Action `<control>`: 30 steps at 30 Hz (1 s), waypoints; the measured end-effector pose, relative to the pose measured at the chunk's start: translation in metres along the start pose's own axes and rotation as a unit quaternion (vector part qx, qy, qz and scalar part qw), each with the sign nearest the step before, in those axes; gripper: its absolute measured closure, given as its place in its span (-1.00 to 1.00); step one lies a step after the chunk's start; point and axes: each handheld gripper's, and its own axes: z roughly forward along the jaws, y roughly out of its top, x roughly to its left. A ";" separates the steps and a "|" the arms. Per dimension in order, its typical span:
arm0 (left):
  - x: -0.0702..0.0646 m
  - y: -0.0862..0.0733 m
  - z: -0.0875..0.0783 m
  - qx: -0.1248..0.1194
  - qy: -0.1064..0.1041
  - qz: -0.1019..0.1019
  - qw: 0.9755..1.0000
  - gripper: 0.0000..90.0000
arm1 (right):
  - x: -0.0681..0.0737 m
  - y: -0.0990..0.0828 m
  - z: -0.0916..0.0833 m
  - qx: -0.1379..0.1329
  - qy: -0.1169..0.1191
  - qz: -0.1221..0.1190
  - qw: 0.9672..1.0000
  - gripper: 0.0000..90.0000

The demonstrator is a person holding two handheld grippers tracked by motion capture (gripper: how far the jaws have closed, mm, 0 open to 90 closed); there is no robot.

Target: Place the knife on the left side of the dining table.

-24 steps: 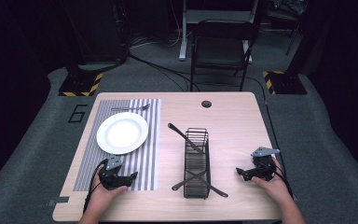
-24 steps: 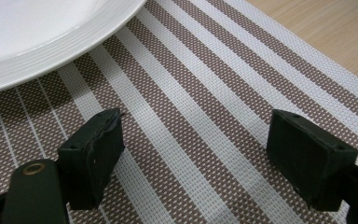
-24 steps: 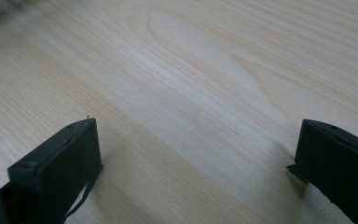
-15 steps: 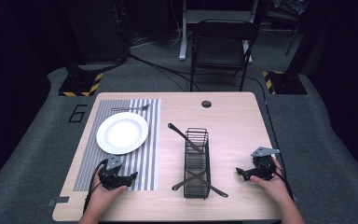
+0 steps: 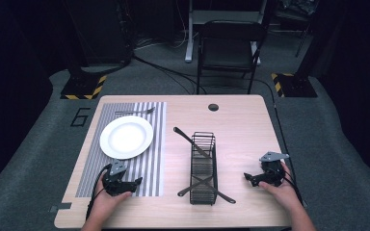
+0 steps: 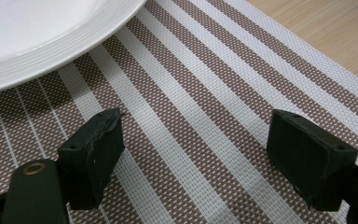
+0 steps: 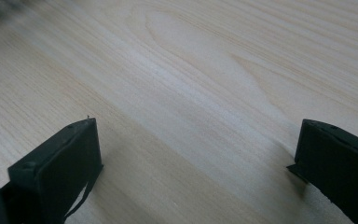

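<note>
The room is dark, with a black chair standing behind a light wooden table. On the left side of the table lies a striped brown and white woven mat. A round white plate sits on the mat, and a thin silver fork lies on the mat just behind the plate. In the middle of the table stands a black wire basket, with long dark utensils leaning in it and crossing at its front.

The left gripper rests on the near edge of the mat, just in front of the plate. Its jaws are wide apart and hold nothing. In the left gripper view the plate is close ahead, past the two black pads. The right gripper rests on bare wood, to the right of the basket. Its jaws are wide apart too, with nothing between them.

The plate is the nearest thing to the left gripper. It looks hard, smooth and a bit heavy, and it would likely break if dropped. Its shiny face is probably slippery. The best place to grab seems to be the raised rim at the near edge, one pad on top and one slid under. The mat is soft, so a pad may push under the rim there.
</note>
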 end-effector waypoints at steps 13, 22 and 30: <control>0.001 0.000 -0.002 -0.002 0.001 -0.008 1.000 -0.51 | 0.000 0.000 0.000 0.000 -0.001 0.000 1.000 -1.00; -0.006 0.018 -0.023 -0.026 -0.018 -0.031 0.999 -0.26 | 0.000 0.000 0.000 0.000 0.000 0.001 1.000 -1.00; -0.017 0.042 -0.036 -0.055 -0.041 -0.045 0.997 -0.14 | 0.000 0.000 0.000 0.000 0.000 0.001 1.000 -1.00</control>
